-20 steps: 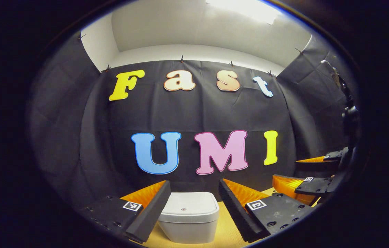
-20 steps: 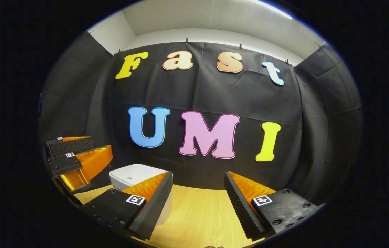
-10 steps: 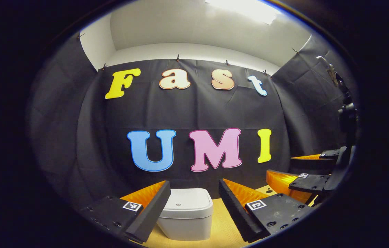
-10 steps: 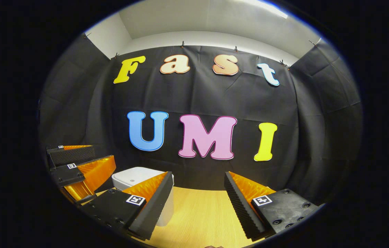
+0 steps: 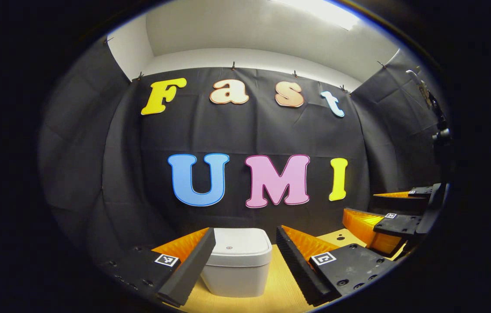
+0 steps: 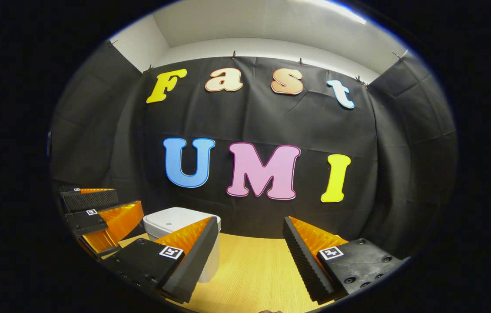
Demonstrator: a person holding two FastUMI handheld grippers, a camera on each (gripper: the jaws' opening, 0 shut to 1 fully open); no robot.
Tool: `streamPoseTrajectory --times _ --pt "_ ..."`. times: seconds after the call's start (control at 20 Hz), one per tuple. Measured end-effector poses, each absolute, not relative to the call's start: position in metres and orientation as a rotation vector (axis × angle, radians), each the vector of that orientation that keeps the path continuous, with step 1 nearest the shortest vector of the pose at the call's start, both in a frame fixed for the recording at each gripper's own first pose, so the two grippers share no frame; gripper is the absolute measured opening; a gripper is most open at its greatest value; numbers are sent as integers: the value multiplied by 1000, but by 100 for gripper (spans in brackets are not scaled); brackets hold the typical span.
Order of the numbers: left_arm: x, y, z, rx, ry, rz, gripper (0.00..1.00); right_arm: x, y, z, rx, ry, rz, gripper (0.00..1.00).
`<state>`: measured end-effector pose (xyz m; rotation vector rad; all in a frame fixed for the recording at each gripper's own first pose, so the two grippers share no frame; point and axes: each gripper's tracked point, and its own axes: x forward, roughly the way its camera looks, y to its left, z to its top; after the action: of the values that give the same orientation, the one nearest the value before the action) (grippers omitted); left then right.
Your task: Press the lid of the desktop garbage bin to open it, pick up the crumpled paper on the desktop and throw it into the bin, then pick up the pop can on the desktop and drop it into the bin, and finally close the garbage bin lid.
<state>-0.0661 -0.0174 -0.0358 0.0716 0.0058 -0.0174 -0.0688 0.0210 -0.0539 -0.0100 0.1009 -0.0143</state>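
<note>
A small white garbage bin (image 5: 237, 261) with a flat closed lid stands on the wooden desktop (image 5: 278, 291), straight ahead of my left gripper (image 5: 245, 265). That gripper is open, held above the desk short of the bin, with nothing between its fingers. In the right gripper view the same bin (image 6: 175, 221) sits to the left, partly behind my own left finger. My right gripper (image 6: 250, 256) is open and empty over bare wood (image 6: 250, 274). Each view also catches the other gripper at its edge: the right one (image 5: 395, 217) and the left one (image 6: 97, 213), both open.
The black cloth wall hangs close behind the bin and wraps both sides of the booth. A stand with a clamp (image 5: 434, 117) rises at the right edge of the left gripper view.
The left gripper view shifted slightly: the bin now sits a bit higher and farther. The right gripper barely moved. Both grippers stay open.
</note>
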Motion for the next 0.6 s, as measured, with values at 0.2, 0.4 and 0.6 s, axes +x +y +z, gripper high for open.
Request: streamPoseTrajectory --times 0.2,0.4,0.6 --pt "-64 -17 -38 67 10 -26 95 -71 18 -50 -20 84 -32 97" --pt "-64 -17 -40 76 13 -35 95 -71 20 -51 -14 82 -41 96" --pt "-64 -17 -45 83 28 -51 95 -71 21 -52 -17 80 -47 97"
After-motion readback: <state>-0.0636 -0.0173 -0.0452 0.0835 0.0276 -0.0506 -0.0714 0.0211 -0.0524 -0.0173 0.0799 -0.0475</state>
